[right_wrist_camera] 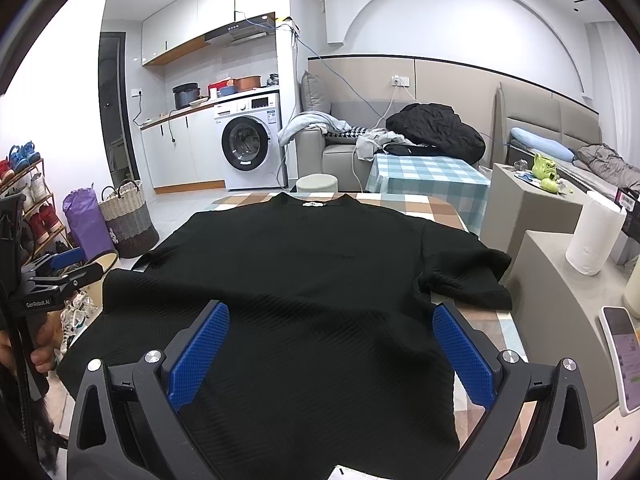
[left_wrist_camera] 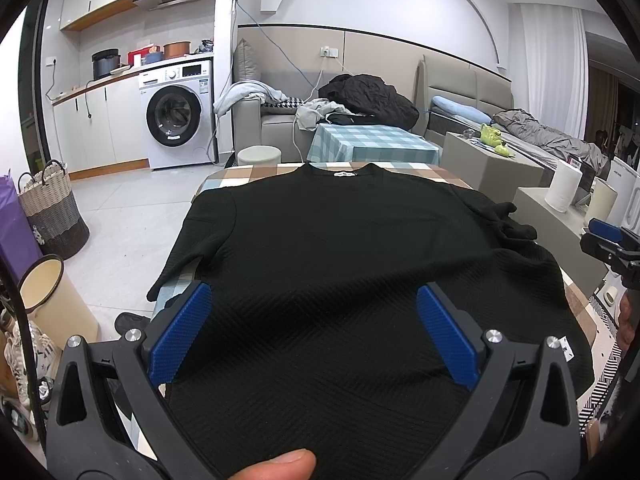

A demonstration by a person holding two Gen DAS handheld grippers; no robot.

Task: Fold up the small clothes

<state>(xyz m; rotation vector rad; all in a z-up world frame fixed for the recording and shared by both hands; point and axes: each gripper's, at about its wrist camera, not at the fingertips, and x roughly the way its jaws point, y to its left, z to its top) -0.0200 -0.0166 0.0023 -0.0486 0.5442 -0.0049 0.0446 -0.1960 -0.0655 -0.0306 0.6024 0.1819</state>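
Hovering low over the near hem of a black tee, left gripper spread wide, blue pads well apart with nothing pinched between them, cloth just underneath; whether the pads actually touched the fabric, couldn't tell. Same story on the right gripper: blue fingers fully splayed over the tee's lower right part, gripping nothing. Tee lay flat, collar and white neck label at the far end, spread across a checkered tablecloth on the table, one sleeve hanging off the left edge, the other sleeve bunched up on the right side. Left wrist view caught a thumb tip at the bottom edge and the right gripper poking in at the far right edge. Right wrist view instead showed the left gripper from the side at the left edge with a hand wrapped round its handle, plus a shoe rack, a phone lit up on the side counter, and a paper towel roll. Both views picked up the washing machine and a woven basket in the background.
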